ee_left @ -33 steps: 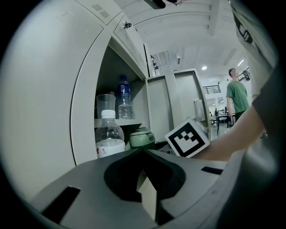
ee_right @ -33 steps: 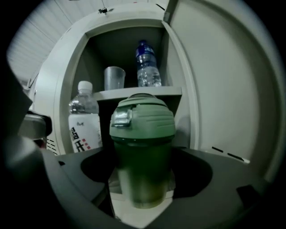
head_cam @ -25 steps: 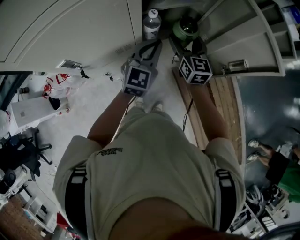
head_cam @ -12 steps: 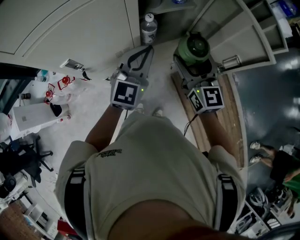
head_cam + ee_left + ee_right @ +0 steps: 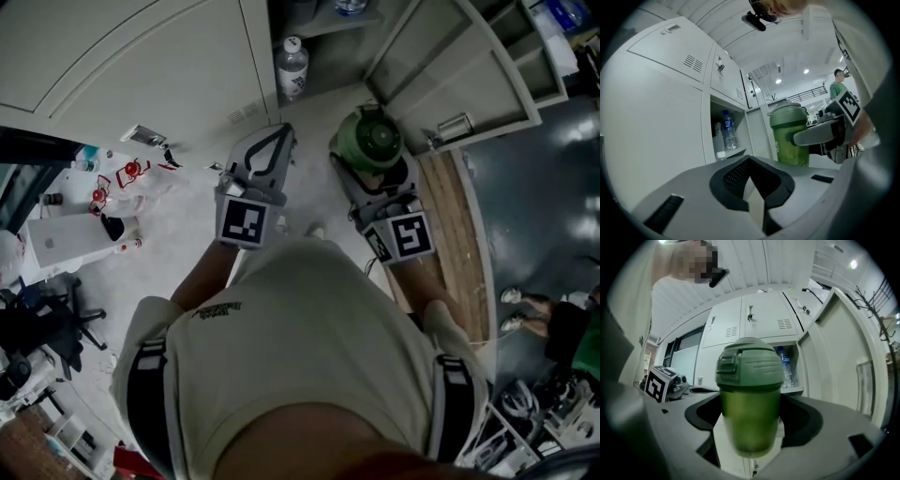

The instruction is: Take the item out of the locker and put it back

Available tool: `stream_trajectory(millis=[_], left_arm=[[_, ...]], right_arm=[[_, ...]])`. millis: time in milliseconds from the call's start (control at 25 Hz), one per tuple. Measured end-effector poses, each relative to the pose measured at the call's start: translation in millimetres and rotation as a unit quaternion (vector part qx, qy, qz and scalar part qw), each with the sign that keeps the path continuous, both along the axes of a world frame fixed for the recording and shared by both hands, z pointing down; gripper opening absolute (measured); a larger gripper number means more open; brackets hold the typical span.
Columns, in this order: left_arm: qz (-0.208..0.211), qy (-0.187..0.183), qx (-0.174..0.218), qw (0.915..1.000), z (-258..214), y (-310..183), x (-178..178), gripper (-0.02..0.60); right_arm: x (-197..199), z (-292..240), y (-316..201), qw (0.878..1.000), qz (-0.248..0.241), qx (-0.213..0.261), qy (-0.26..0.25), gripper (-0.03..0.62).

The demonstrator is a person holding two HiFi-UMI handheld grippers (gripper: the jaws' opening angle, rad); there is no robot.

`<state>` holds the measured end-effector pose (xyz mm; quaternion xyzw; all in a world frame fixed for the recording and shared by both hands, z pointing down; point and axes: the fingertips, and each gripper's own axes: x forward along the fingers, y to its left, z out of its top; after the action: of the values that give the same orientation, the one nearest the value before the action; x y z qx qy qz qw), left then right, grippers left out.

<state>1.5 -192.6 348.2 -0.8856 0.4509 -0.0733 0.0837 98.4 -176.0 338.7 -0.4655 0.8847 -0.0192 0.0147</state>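
Observation:
A green shaker bottle with a darker green lid stands upright between the jaws of my right gripper, which is shut on it in front of the open locker. The left gripper view shows the same bottle held at the right. My left gripper hovers to the left of it, shut, tips together, with nothing between them. Both grippers are outside the locker, a short way in front of it.
A clear water bottle stands on the locker's shelf. The locker door hangs open at the right. Closed locker doors fill the left. Wooden boards lie on the floor at right.
My right gripper has drawn back from the locker toward the person with the green bottle in it. The left gripper has drawn back too, still shut.

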Motion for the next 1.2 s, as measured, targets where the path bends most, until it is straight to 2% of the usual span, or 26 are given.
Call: stream_trajectory(millis=[120, 320, 640, 840, 1200], left_arm=[[0.002, -0.004, 0.003, 1.0, 2, 4, 3, 0.012], [0.012, 0.014, 0.012, 0.9998, -4, 6, 5, 0.012], [0.001, 0.051, -0.009, 0.9987, -2, 1, -2, 0.012], [0.004, 0.044, 0.006, 0.999, -7, 2, -1, 0.012], [0.008, 0.037, 0.0, 0.9993, -4, 6, 4, 0.012]], right_arm=[[-2, 3, 0, 1.0, -0.004, -0.006, -0.005, 0.388], [-1, 3, 0, 1.0, -0.004, -0.006, -0.009, 0.388], [2, 6, 1, 1.0, 0.001, -0.008, -0.009, 0.388], [5, 9, 3, 1.0, 0.003, -0.015, -0.008, 0.388], [4, 9, 2, 1.0, 0.003, -0.018, -0.013, 0.389]])
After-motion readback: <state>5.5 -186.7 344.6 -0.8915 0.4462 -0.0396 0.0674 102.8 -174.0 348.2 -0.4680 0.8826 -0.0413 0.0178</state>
